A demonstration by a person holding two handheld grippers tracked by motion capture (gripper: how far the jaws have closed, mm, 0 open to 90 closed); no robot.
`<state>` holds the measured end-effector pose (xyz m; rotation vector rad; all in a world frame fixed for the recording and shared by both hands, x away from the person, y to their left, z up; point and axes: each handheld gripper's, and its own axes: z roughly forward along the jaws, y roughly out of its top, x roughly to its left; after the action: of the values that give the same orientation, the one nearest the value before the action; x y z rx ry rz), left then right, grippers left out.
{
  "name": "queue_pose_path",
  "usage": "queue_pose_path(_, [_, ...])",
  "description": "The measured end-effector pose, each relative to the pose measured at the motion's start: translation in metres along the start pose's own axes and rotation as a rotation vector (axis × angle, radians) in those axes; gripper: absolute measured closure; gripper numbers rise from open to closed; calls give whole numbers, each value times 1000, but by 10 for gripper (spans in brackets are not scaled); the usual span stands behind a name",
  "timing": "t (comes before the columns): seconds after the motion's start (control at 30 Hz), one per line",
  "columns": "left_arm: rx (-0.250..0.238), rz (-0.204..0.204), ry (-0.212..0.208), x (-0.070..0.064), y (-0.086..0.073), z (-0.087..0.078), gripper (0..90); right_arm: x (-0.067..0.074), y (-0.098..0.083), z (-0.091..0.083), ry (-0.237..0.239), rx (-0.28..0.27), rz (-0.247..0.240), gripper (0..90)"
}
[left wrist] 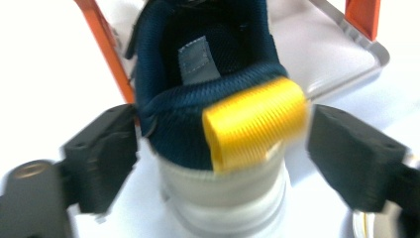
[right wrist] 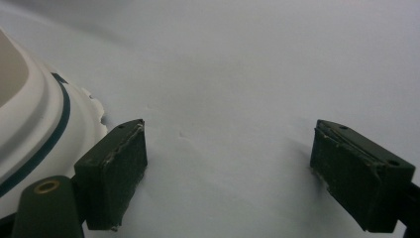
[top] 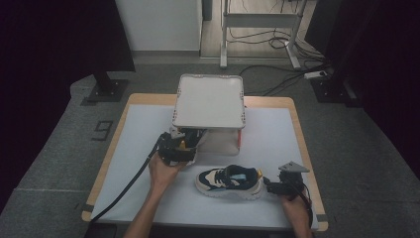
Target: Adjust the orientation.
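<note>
While one shoe (left wrist: 218, 124) sits heel-out in the low rack (top: 210, 101) at the back of the bench (top: 277, 139), the left gripper (left wrist: 220, 153) straddles that heel with its jaws spread, pads not pressing (the yellow pull loop (left wrist: 255, 124) lies between them). I judge this a release after placing. Next, the second shoe (top: 229, 181), lying at the front beside the unclenched, empty right gripper (right wrist: 228, 173), wants grasping. Count: two shoes, one rack, two grippers.
</note>
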<state>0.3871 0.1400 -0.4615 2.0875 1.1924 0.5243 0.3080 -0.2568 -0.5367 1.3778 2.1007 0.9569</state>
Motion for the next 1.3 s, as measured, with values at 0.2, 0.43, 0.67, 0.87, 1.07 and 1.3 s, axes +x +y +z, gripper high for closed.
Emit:
queue_pose_path(0.2, [-8, 21, -44, 9, -13, -24, 296, 0, 0, 0, 0, 0, 1, 140])
queue_pose_path(0.43, [-4, 15, -100, 15, -18, -19, 483, 0, 0, 0, 0, 0, 1, 140])
queue_pose_path(0.67, [-23, 10, -143, 9, -14, -10, 556, 0, 0, 0, 0, 0, 0, 140])
queue_pose_path(0.87, [-53, 13, -108, 6, -8, 7, 592, 0, 0, 0, 0, 0, 1, 140])
queue_pose_path(1.07, [-78, 9, -73, 4, -5, 17, 610, 0, 0, 0, 0, 0, 0, 140])
queue_pose_path(1.3, [-100, -2, -47, 4, -3, 26, 608, 0, 0, 0, 0, 0, 0, 141])
